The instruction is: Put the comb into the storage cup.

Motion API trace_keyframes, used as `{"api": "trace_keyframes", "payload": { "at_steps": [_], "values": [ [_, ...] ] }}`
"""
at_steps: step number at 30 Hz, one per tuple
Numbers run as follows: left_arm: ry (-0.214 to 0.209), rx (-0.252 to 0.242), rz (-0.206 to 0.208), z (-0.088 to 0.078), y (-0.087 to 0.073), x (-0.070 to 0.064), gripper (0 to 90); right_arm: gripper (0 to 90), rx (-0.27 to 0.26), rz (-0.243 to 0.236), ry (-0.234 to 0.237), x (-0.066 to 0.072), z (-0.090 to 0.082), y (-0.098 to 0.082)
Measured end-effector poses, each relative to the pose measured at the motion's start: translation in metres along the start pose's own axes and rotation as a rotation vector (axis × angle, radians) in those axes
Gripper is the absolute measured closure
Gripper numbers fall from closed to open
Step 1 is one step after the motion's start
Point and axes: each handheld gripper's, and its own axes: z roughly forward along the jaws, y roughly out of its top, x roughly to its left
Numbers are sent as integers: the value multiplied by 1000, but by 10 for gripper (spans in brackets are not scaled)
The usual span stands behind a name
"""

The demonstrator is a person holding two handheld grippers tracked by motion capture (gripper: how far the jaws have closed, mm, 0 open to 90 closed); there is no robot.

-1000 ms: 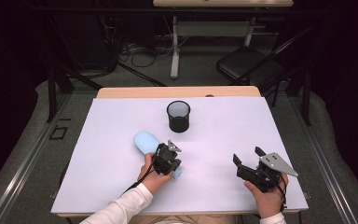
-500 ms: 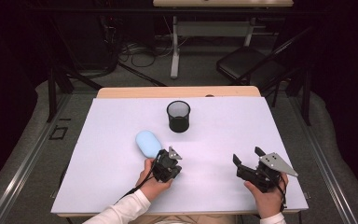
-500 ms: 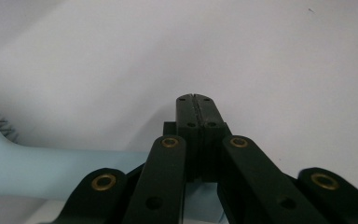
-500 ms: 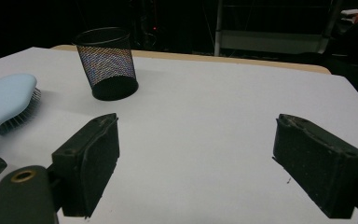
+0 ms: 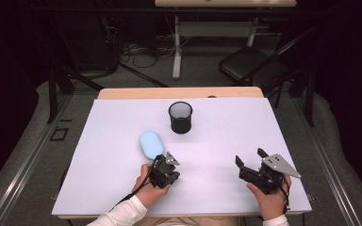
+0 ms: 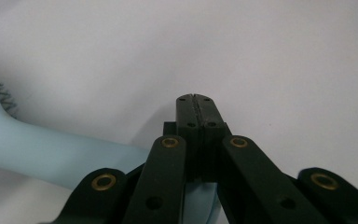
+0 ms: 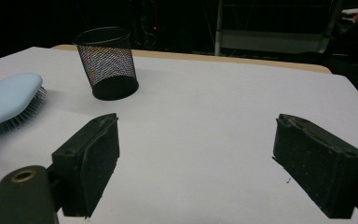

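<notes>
1. High view: a white table (image 5: 273, 122) is seen from above, with a wooden edge showing along its far side. No brand, label or other writing can be read on anything in the 3 views.
2. A light blue hairbrush (image 5: 151, 144) is laid near the middle of the table, a little toward the person's left, its oval head pointing away from the person and its handle running back toward the left gripper (image 5: 171, 161).
3. A black mesh cup (image 5: 180, 117) is stood upright beyond the hairbrush, near it but not touching it.
4. The left gripper is held low over the table, just at the near end of the hairbrush. In the left gripper view its jaws are pressed together with nothing between the pads, and the hairbrush handle (image 6: 60, 154) is seen passing beneath the linkage; whether the gripper touches it cannot be told. Bristles are seen at the left edge of that view.
5. The right gripper (image 5: 250, 158) is held at the near right of the table, well apart from the hairbrush and the cup. A grey 3-cornered plate is carried on its top.
6. In the right gripper view the 2 black jaws are spread wide, with only bare table between them. The mesh cup (image 7: 107, 63) and the brush head (image 7: 10, 100), bristles down, are seen ahead at the left.
</notes>
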Motion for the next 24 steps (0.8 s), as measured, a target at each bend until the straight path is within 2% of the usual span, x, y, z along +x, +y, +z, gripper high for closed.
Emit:
{"api": "trace_keyframes", "payload": {
  "at_steps": [24],
  "values": [
    [30,3,-34,-23,-33,8,900,142,0,2,0,0,0,0]
  ]
}}
